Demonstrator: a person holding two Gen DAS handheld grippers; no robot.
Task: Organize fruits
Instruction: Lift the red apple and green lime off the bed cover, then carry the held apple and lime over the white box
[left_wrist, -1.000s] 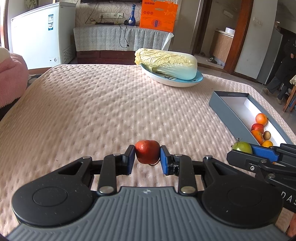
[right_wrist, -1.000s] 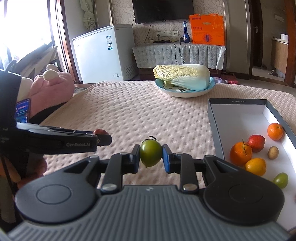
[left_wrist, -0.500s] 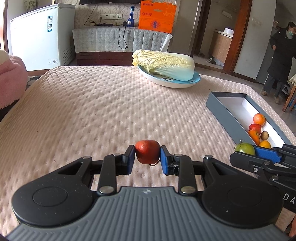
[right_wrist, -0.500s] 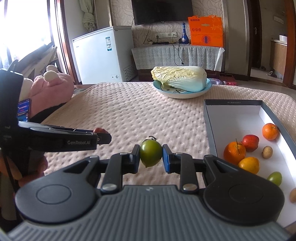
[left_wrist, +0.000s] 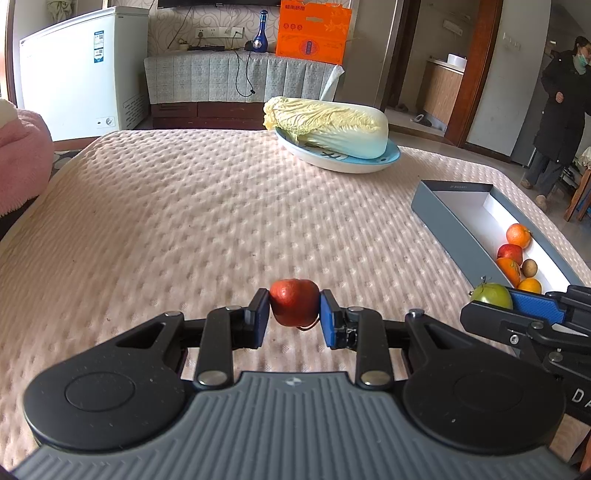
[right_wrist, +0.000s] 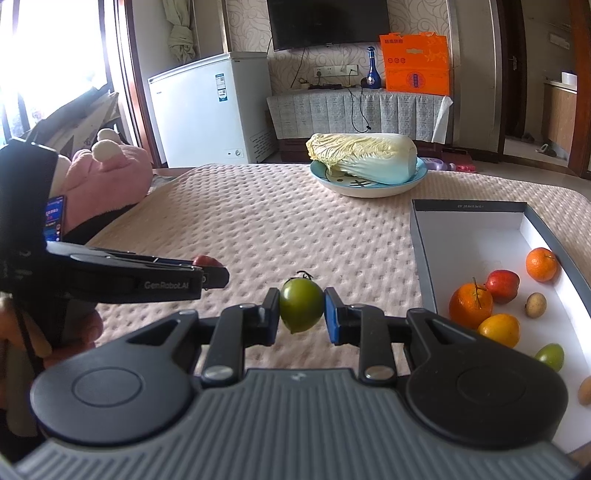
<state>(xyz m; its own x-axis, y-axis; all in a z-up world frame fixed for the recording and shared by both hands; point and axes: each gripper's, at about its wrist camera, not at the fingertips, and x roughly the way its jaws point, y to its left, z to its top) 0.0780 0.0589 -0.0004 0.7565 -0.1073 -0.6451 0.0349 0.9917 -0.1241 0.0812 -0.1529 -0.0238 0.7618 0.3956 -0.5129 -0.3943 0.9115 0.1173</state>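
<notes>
My left gripper is shut on a red apple and holds it above the pink quilted tablecloth. My right gripper is shut on a green tomato, just left of the grey box. The box holds several fruits: oranges, a red apple, a small brown fruit and a green one. In the left wrist view the right gripper with the green tomato sits at the right, near the box. In the right wrist view the left gripper shows at the left.
A blue plate with a napa cabbage stands at the far side of the table. A pink plush lies off the left edge. A person stands in the doorway at far right. A white freezer is behind.
Both grippers have shifted slightly with their fruits still held. The box sits a little further left in the right wrist view. The person in the background has walked into view.
</notes>
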